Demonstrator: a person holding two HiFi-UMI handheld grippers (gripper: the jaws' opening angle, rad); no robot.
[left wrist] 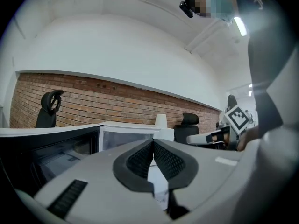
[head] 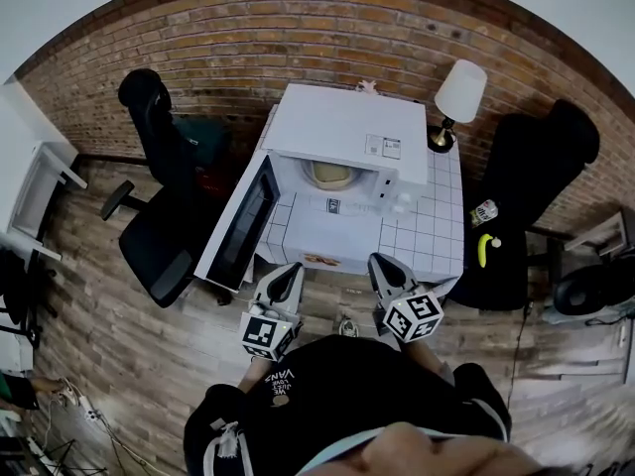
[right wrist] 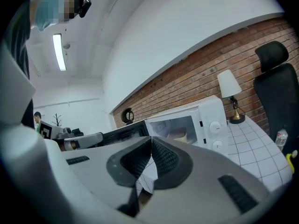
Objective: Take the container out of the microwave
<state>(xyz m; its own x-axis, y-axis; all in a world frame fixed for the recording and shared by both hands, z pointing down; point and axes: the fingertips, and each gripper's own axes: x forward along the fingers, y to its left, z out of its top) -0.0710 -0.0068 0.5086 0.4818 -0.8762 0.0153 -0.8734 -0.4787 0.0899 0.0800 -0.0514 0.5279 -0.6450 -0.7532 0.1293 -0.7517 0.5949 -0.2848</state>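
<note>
A white microwave (head: 347,132) stands on a white tiled table (head: 432,216) with its dark door (head: 241,224) swung open to the left. Inside its cavity sits a pale, cream-coloured container (head: 331,174), also seen in the right gripper view as the container (right wrist: 180,134). My left gripper (head: 291,272) hovers in front of the table edge, shut with nothing between its jaws. Beside it on the right, my right gripper (head: 378,264) is likewise shut and empty. Both are short of the microwave opening. In the left gripper view the microwave (left wrist: 126,136) shows past the closed tips of my left gripper (left wrist: 153,142).
A table lamp (head: 456,102) stands at the table's back right corner. Black office chairs flank the table: a chair (head: 159,206) on the left, another chair (head: 526,196) on the right holding a bottle (head: 483,212) and a yellow object (head: 484,249). A brick wall runs behind.
</note>
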